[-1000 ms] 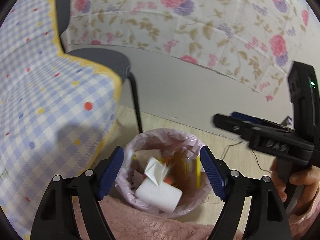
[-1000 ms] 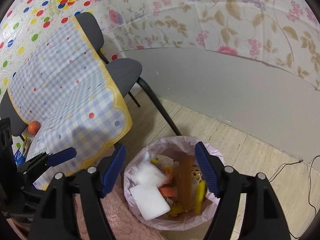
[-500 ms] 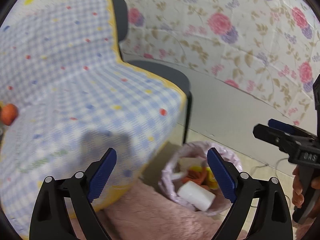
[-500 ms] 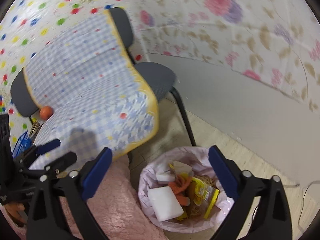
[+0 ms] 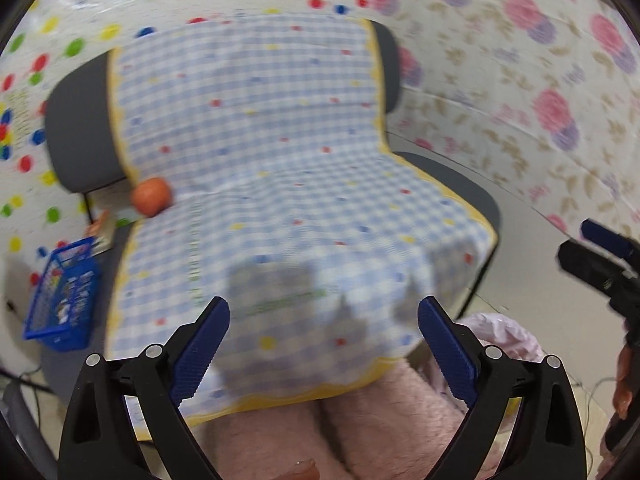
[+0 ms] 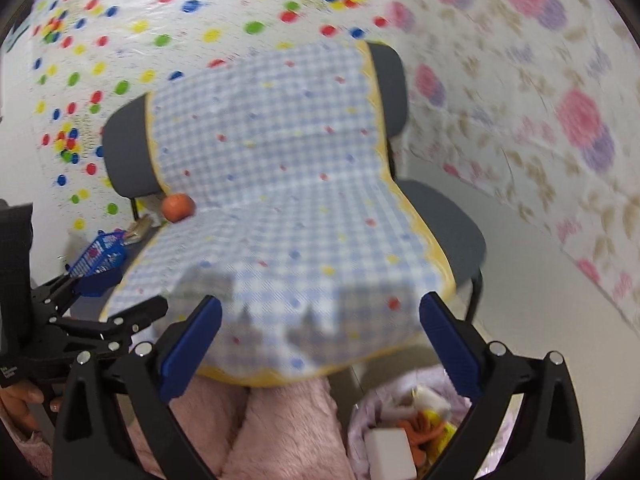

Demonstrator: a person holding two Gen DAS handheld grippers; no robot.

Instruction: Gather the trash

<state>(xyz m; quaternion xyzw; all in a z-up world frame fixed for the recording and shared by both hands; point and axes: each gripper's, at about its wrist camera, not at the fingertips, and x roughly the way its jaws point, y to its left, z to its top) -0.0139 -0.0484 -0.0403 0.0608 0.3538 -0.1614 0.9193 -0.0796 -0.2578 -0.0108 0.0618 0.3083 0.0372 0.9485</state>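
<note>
My left gripper (image 5: 323, 344) is open and empty, raised over the checked blue cloth (image 5: 280, 184) that covers the chairs. My right gripper (image 6: 319, 346) is open and empty too, over the same cloth (image 6: 288, 200). An orange ball-like thing (image 5: 151, 197) lies on the cloth at the far left; it also shows in the right wrist view (image 6: 178, 207). The pink-lined trash bin (image 6: 404, 440) with white foam and wrappers stands on the floor at the lower right; in the left wrist view only its pink liner (image 5: 508, 340) shows. Each gripper shows in the other's view, the right one (image 5: 600, 256) and the left one (image 6: 80, 308).
A blue basket (image 5: 64, 296) sits at the left edge of the cloth, also in the right wrist view (image 6: 100, 260). Grey chair backs (image 5: 80, 128) rise behind the cloth. Pink fuzzy trouser legs (image 6: 256, 432) are below the grippers. Patterned walls stand behind and to the right.
Both grippers have swung up and left, away from the trash bin toward the cloth-covered chairs. The bin has slid to the lower right of both views. Both stay open and empty.
</note>
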